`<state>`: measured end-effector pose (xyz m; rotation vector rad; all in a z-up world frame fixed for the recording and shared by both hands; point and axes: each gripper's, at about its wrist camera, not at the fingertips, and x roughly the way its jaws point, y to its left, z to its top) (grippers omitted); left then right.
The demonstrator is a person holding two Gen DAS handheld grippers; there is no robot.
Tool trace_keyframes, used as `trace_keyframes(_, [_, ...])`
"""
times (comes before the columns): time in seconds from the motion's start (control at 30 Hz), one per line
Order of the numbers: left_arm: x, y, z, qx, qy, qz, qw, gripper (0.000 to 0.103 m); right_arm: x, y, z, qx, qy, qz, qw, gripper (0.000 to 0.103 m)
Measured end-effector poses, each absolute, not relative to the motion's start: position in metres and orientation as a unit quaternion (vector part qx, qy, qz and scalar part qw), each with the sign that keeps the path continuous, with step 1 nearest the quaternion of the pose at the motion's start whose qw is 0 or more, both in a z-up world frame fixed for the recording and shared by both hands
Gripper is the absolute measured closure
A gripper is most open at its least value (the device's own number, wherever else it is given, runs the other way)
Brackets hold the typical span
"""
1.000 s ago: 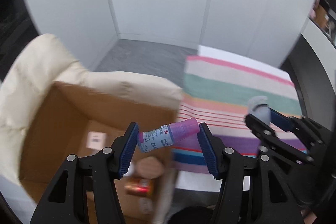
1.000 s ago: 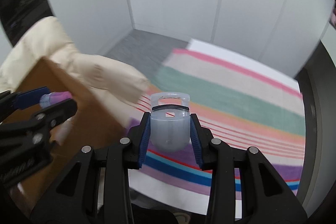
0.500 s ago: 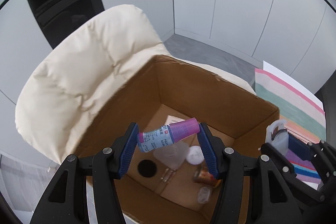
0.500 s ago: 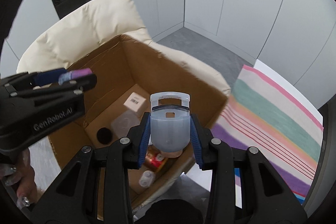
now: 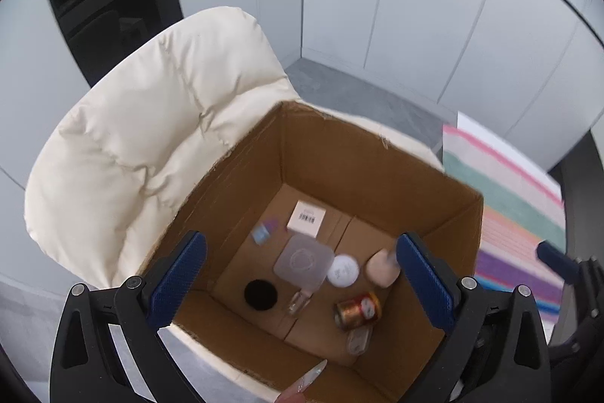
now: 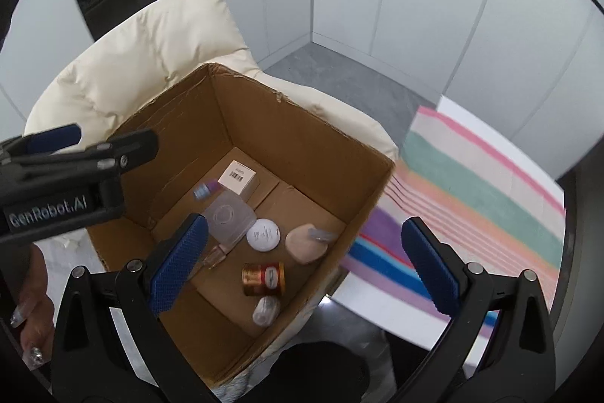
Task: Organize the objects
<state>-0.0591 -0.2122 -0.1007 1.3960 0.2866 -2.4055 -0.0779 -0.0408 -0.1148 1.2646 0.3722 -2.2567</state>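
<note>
Both grippers had just been opening and stood wide with nothing between them: the left gripper [image 5: 300, 274] had let go of its small bottle [image 5: 263, 232], the right gripper [image 6: 304, 261] of its clear case [image 6: 321, 236], both blurred inside the cardboard box [image 5: 377, 153].

My open cardboard box [image 5: 339, 153] sits on a cream padded chair. On its floor lie a small bottle [image 5: 264, 231] with a purple cap and blue label, blurred, beside a pale carton [image 5: 306, 218] with a barcode. A frosted square case [image 5: 304, 261] lies next to a white round lid [image 5: 342, 270]. A beige sponge [image 6: 305, 243] touches a clear eyelash curler [image 6: 321, 235]. A gold can [image 6: 263, 279] lies on its side.
</note>
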Motion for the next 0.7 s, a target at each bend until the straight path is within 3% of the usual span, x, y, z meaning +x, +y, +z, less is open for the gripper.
trace_keyframes(0.23, [-0.041,-0.185,-0.055,0.519,0.122,-0.839,0.107,0.002,-0.068,0.006,-0.089,0.549,0.091,-0.804,0.210,0.000])
trace_keyframes(0.43, [-0.007,-0.122,0.006,0.502,0.040,-0.863,0.045,0.000,-0.028,0.072,-0.023,0.524,0.046,-0.841,0.128,0.000])
trace_keyframes(0.6, [0.007,-0.076,0.017,0.541,-0.016,-0.841,0.018,0.000,0.000,0.117,0.000,0.544,-0.004,-0.838,0.025,0.000])
trace_keyframes(0.7, [0.012,-0.069,0.019,0.543,-0.024,-0.839,0.016,0.000,0.009,0.131,0.005,0.538,-0.019,-0.842,0.024,0.000])
